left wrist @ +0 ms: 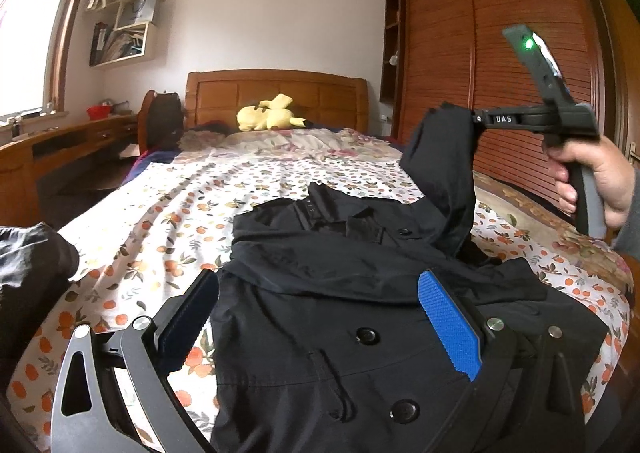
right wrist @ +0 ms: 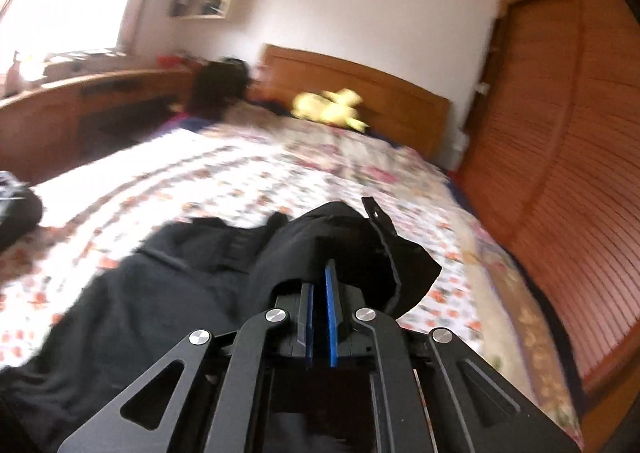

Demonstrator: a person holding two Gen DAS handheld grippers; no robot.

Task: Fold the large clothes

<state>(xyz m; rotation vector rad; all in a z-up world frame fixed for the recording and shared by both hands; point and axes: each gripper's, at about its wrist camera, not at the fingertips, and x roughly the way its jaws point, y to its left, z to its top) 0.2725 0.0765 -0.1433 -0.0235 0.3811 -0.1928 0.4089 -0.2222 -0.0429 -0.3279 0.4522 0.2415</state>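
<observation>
A black buttoned coat [left wrist: 360, 313] lies spread on the floral bedsheet [left wrist: 180, 213], collar toward the headboard. My left gripper [left wrist: 320, 293] hovers low over the coat's front with its blue-padded fingers [left wrist: 448, 317] wide apart and nothing between them. My right gripper [left wrist: 474, 118], held by a hand [left wrist: 588, 177] at the right, is shut on the end of the coat's sleeve [left wrist: 444, 173] and holds it up off the bed. In the blurred right wrist view the blue pads [right wrist: 331, 317] stand nearly together with the black sleeve cloth [right wrist: 340, 245] draped over the right gripper [right wrist: 320, 273].
A yellow plush toy [left wrist: 268, 115] lies by the wooden headboard [left wrist: 276, 93]. A slatted wooden wardrobe [left wrist: 500, 73] runs along the right of the bed. A desk [left wrist: 60, 149] and wall shelves [left wrist: 124, 29] stand at the left. Dark cloth [left wrist: 32, 253] lies at the bed's left edge.
</observation>
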